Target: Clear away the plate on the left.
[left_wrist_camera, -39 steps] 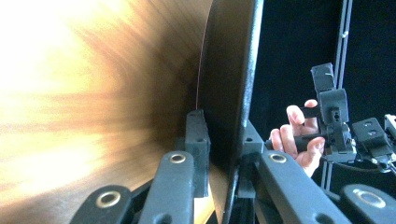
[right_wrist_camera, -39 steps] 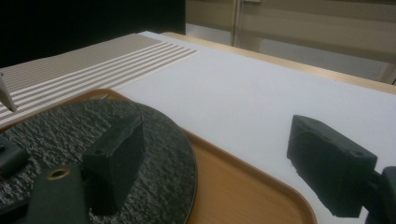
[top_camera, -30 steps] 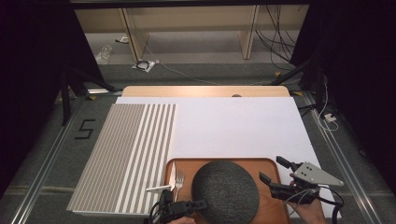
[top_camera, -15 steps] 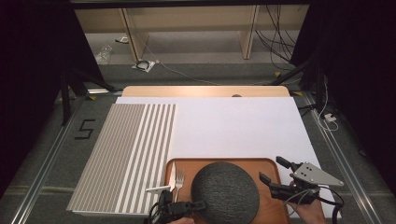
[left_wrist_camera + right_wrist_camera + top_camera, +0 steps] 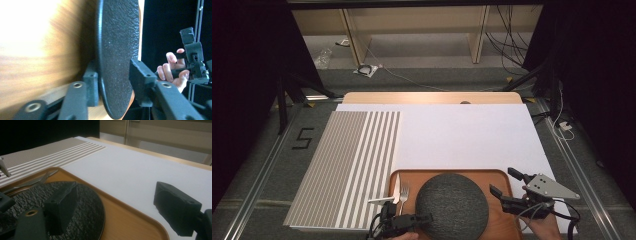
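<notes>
The left gripper (image 5: 112,85) is sitting at the plate (image 5: 452,204)'s 8 o'clock edge, and its jaws have just been opening: they are straddling the rim, one pad apart from it, so the grip is letting go. The plate is lying flat on the tray (image 5: 499,176), with a fork (image 5: 403,194) at its 9 o'clock. The right gripper (image 5: 504,186) is hovering open at 3 o'clock, gripping nothing. Judging by this, the plate is being set down and released
</notes>
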Demonstrator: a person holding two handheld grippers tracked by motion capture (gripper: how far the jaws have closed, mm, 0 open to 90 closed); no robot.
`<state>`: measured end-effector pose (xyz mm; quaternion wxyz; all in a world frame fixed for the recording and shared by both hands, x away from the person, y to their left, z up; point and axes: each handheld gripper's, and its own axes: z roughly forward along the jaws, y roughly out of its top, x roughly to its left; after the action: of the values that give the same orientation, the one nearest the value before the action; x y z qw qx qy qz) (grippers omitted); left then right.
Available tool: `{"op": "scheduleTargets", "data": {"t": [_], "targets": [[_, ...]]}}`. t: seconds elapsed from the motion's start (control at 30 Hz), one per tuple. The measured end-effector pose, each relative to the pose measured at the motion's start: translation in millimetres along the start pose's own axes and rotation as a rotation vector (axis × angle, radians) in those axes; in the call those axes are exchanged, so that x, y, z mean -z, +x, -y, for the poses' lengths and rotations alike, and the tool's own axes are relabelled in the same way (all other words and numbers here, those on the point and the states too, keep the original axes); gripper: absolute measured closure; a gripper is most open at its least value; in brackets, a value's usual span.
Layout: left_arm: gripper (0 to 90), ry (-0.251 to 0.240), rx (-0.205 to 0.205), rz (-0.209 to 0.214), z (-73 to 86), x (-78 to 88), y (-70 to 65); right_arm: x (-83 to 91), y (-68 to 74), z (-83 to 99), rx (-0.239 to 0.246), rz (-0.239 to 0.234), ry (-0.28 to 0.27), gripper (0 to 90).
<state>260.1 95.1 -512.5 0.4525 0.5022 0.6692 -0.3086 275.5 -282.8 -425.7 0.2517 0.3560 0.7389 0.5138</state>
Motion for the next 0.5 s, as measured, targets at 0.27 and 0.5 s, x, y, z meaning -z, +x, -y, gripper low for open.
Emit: {"op": "scheduleTargets", "data": {"t": [0.27, 0.5], "targets": [[49.4, 0.016, -0.019, -0.011, -0.1, -0.1, -2.2, -0.6, 0.2, 0.2, 0.0, -0.003, -0.002, 20.6], [45.7, 0.015, -0.026, -0.015, 0.3, 1.3, -4.1, -0.9, 0.7, 0.2, 0.0, -0.005, -0.002, 20.6]]}}
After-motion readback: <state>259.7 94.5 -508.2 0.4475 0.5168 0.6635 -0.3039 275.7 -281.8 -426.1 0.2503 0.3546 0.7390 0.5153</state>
